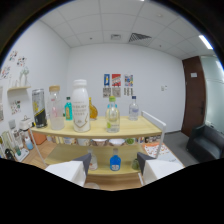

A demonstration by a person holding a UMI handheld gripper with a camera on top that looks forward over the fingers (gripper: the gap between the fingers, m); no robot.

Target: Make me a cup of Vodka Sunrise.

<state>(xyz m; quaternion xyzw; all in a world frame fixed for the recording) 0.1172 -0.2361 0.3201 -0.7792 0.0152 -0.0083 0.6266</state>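
My fingers (114, 162) stand wide apart, holding nothing. Between their tips, beyond them, a small blue bottle (115, 161) sits on the cart's lower shelf. On the wooden top shelf (95, 131) farther off stand a white bottle (80, 106), a green-labelled clear bottle (112, 115), and far right, the clear vodka bottle (133, 109).

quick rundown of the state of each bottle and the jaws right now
gripper: jaws open, holding nothing, short of the cart
large white plastic bottle: upright, capped, top shelf
clear bottle with green label: upright, capped
clear glass bottle with blue cap: upright, at the back
tall clear bottle with beige lid: upright, lid on
small blue bottle: upright, lower shelf
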